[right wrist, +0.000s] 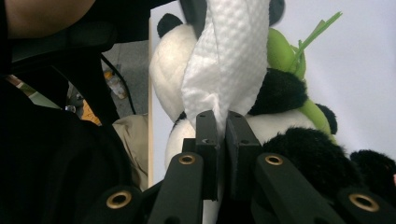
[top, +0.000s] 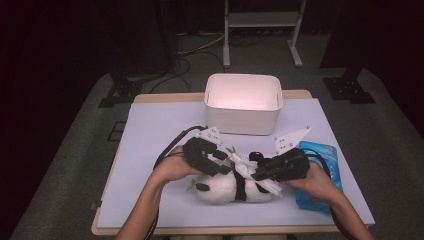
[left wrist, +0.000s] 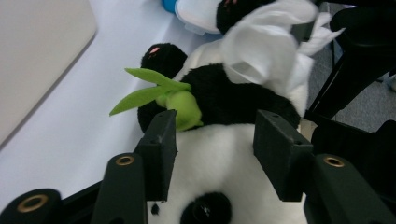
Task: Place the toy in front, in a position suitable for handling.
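White wipe (right wrist: 229, 60) pinched – R gripper (right wrist: 222, 133), atop panda (top: 225, 187)

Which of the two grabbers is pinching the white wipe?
The right gripper: it is shut on the white wipe. The left gripper is open around the panda toy.

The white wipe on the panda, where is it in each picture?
High view: the white wipe lies across the panda toy, low centre, its end in the right gripper.
Left gripper view: top right, behind the panda's black arm.
Right gripper view: top centre, pinched between the jaws.
Shared landmark: the panda's green bamboo sprig.
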The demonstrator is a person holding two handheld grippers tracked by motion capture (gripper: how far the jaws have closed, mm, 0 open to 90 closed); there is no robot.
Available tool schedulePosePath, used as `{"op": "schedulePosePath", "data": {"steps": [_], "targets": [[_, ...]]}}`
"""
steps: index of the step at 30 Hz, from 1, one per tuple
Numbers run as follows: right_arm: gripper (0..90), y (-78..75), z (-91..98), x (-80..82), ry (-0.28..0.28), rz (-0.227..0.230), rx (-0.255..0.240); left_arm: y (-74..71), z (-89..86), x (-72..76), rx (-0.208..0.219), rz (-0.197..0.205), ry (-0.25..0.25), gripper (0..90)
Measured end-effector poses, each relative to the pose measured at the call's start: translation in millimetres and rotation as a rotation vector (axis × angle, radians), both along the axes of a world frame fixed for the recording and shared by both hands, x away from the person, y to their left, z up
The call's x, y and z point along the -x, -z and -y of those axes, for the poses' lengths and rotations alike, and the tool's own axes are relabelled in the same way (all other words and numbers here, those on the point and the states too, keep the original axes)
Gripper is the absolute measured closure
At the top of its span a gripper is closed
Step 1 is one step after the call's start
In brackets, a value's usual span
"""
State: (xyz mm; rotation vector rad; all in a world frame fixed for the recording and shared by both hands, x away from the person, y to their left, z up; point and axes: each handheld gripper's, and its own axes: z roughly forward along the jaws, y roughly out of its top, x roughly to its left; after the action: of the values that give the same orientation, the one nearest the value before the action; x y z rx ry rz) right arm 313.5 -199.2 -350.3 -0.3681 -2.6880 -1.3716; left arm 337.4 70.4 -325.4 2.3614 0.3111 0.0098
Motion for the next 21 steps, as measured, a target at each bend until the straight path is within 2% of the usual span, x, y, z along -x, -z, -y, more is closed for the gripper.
{"op": "schedulePosePath", "data": {"steps": [6,11,14,17,21], "targets": [[83.6,-0.7,-0.9,0.8,-0.007,0.004,0.004,2.2,7.4,-6.3,-0.028,-0.030,-0.031,59.8],[83.6,-0.7,-0.8,1.8,-0.012,0.004,0.005,4.5,10.4,-10.2,-0.027,-0.045,-0.053,58.6],[83.6,-0.5,0.0,1.7,-0.013,0.003,0.003,6.0,11.9,-11.2,-0.032,-0.034,-0.047,61.1],[83.2,-1.1,-0.4,1.2,-0.014,0.006,-0.001,6.8,13.3,-9.9,-0.051,0.002,-0.027,73.4],[83.2,-3.1,-1.1,0.9,-0.012,0.012,0.000,3.6,12.0,-8.4,-0.026,0.049,-0.026,78.0]]}}
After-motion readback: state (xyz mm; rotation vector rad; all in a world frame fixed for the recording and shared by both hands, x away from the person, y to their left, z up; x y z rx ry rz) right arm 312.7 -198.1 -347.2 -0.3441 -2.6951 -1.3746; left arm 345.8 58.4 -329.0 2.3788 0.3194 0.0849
